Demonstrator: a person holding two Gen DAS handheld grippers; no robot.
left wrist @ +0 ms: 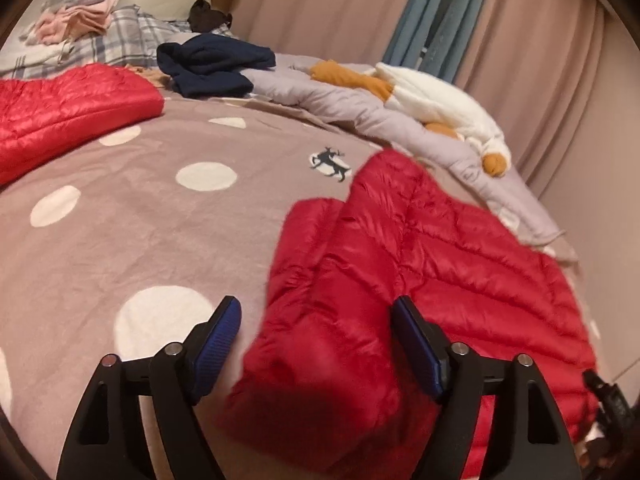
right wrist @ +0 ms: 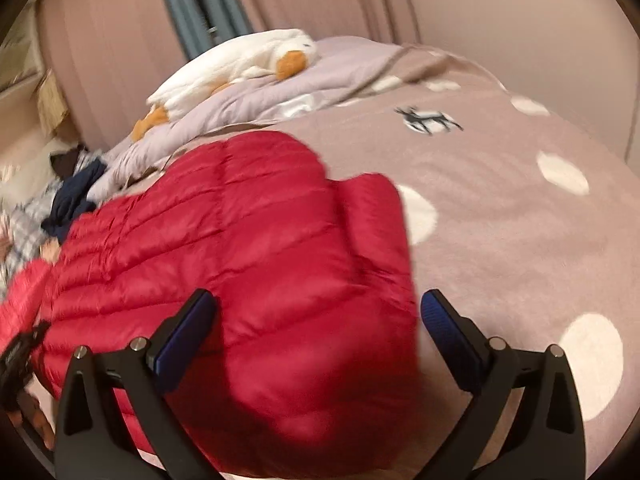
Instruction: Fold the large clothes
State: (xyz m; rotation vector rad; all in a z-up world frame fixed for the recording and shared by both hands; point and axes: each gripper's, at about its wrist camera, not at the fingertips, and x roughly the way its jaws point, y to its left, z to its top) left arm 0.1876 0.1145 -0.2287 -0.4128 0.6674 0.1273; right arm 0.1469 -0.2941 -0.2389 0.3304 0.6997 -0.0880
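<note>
A red quilted down jacket [left wrist: 420,272] lies on the bed, with a folded sleeve or flap toward me. My left gripper [left wrist: 320,340] is open just above its near end. The red fabric lies between the blue pads [left wrist: 218,344], which do not press on it. In the right wrist view the same jacket [right wrist: 240,240] spreads out to the left. My right gripper [right wrist: 318,332] hangs open over its near right edge, its fingers apart from the fabric. Another red quilted piece [left wrist: 68,112] lies at the far left; I cannot tell if it belongs to the same garment.
The bed carries a mauve blanket with white dots [left wrist: 140,220]. A navy garment [left wrist: 212,64], a lilac quilt [left wrist: 360,108] and a white and orange plush toy [left wrist: 436,100] lie along the far side. Plaid bedding with pink clothes [left wrist: 80,24] is at the far left. Curtains [left wrist: 540,60] hang behind.
</note>
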